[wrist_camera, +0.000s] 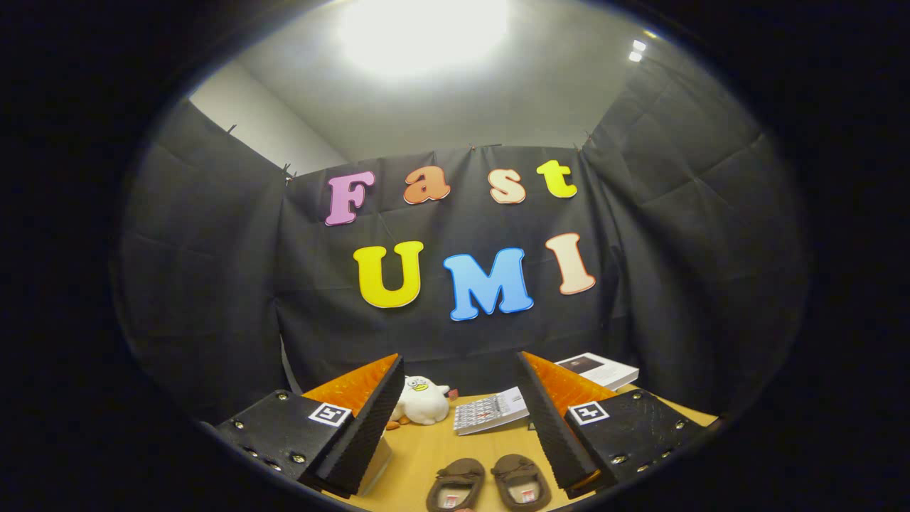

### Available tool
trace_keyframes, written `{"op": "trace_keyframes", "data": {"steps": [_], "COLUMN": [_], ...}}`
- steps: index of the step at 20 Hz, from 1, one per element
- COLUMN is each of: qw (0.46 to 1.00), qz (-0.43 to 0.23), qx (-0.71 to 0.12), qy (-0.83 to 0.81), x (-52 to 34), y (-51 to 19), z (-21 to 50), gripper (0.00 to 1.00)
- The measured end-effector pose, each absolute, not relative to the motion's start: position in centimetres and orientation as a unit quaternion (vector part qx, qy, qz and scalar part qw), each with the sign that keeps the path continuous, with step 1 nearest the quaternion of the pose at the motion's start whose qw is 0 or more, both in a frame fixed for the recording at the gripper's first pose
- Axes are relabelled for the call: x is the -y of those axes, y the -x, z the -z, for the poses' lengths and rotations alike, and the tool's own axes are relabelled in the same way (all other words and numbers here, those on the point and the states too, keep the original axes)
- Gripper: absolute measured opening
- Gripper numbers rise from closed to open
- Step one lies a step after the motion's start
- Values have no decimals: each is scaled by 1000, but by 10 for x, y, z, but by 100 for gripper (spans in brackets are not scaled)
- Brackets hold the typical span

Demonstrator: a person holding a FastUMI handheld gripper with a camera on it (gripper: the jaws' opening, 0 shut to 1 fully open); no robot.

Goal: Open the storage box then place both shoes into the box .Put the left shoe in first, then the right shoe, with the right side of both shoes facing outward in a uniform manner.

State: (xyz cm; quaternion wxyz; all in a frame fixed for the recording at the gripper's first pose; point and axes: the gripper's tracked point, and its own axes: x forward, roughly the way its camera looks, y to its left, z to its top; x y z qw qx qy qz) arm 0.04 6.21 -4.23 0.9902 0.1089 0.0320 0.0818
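I see the two shoes (489, 483) lying side by side on the worktop (426, 448), long axes running away from me, openings and heels nearest. Their near ends are cut off from sight. They sit between my claw's (458, 419) wide-open, empty fingers.

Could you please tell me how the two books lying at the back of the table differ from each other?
The open book lies flat with its printed pages showing, just beyond the brown shoes and between the gripper fingers, which stand wide apart. The closed book is thicker, shows a white cover with a dark patch, and sits farther back behind one finger, which partly hides it. The open one lies nearer the plush duck. Both rest on the wooden table.
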Motion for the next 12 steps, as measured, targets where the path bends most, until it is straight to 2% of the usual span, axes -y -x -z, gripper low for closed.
{"op": "trace_keyframes", "data": {"steps": [6, 12], "qw": [965, 911], "qz": [-117, -137], "qx": [-105, -201], "qy": [-209, -333], "x": [-106, -149], "y": [-2, 2], "z": [89, 145], "gripper": [96, 98]}}
